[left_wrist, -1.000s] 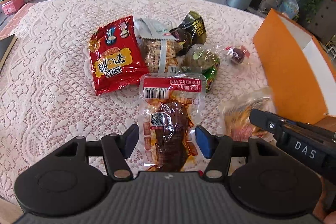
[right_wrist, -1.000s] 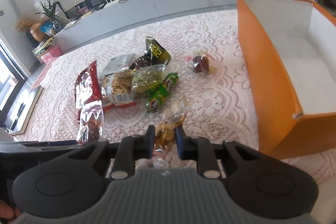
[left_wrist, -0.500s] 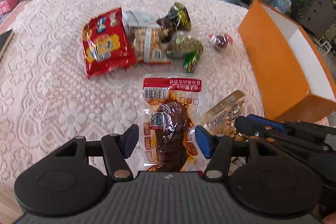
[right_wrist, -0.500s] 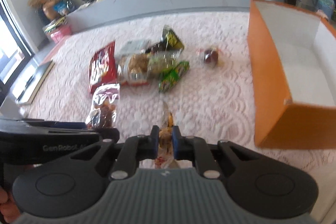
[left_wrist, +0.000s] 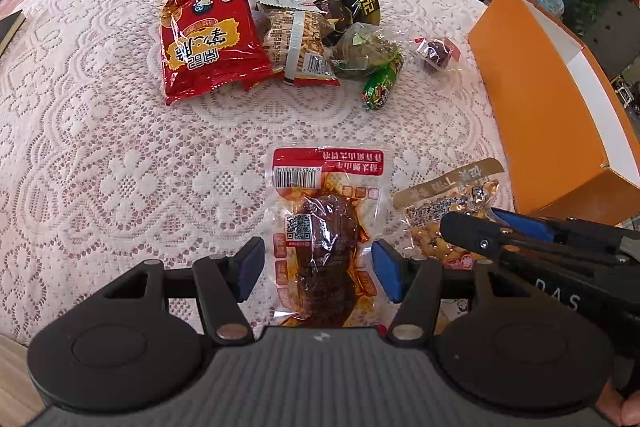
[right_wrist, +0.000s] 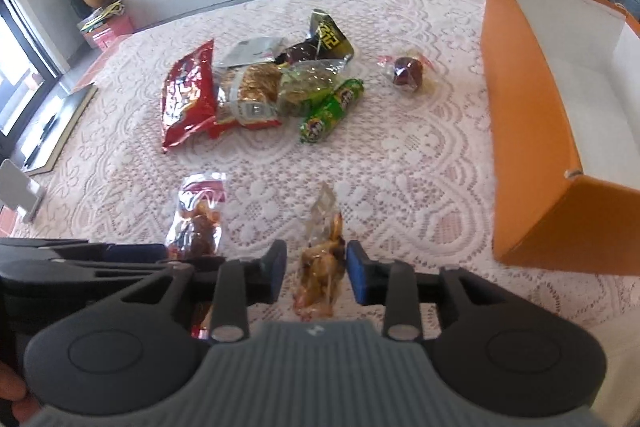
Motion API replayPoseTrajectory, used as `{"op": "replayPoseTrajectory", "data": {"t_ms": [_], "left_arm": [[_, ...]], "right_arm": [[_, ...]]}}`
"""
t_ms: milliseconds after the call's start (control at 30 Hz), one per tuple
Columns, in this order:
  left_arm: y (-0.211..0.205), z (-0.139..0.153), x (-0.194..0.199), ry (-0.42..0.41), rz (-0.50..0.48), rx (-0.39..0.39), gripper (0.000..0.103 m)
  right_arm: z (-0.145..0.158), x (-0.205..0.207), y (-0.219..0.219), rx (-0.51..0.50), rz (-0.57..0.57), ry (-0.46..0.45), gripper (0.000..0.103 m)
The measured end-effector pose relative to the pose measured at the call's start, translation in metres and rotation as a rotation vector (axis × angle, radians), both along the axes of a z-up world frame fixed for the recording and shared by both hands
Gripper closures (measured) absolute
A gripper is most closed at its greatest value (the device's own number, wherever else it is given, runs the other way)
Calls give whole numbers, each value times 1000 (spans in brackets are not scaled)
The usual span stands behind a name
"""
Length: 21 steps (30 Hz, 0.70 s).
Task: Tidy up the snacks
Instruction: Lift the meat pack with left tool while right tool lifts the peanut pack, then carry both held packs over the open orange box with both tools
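Lace tablecloth (right_wrist: pixel 420 155); opening right hand-held gripper (right_wrist: pixel 316 273) astride pouch (right_wrist: pixel 322 267).

Bare lace tablecloth (left_wrist: pixel 120 155) lies open between snack pile (left_wrist: pixel 280 35) and orange box (left_wrist: pixel 552 115).

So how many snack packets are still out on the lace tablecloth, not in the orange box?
8, possibly more hidden: six clustered or nearby at the far side, led by the red crinkly bag; the clear meat pouch and yellow-filled clear pouch near.
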State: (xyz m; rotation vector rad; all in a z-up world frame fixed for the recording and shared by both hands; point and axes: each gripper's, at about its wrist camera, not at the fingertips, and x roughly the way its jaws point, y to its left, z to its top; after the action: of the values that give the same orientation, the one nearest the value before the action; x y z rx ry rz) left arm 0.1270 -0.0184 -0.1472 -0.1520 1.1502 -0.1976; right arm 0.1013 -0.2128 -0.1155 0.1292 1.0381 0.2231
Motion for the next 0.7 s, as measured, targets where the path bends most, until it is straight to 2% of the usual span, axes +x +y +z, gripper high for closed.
{"op": "replayPoseTrajectory", "data": {"t_ms": [100, 133, 267, 433, 700], "left_arm": [[2, -2, 2, 5, 7, -7, 36], [3, -1, 1, 6, 10, -13, 36], [2, 4, 0, -6, 5, -5, 36], [-5, 21, -4, -32, -13, 10, 36], [-29, 68, -14, -126, -74, 30, 36]], "right_arm": [[-9, 5, -5, 52, -12, 57, 72], [-13, 7, -7, 69, -23, 79, 79], [-12, 6, -7, 74, -34, 70, 79], [11, -2, -6, 56, -17, -7, 80], [65, -19, -29, 60, -22, -141, 80]]}}
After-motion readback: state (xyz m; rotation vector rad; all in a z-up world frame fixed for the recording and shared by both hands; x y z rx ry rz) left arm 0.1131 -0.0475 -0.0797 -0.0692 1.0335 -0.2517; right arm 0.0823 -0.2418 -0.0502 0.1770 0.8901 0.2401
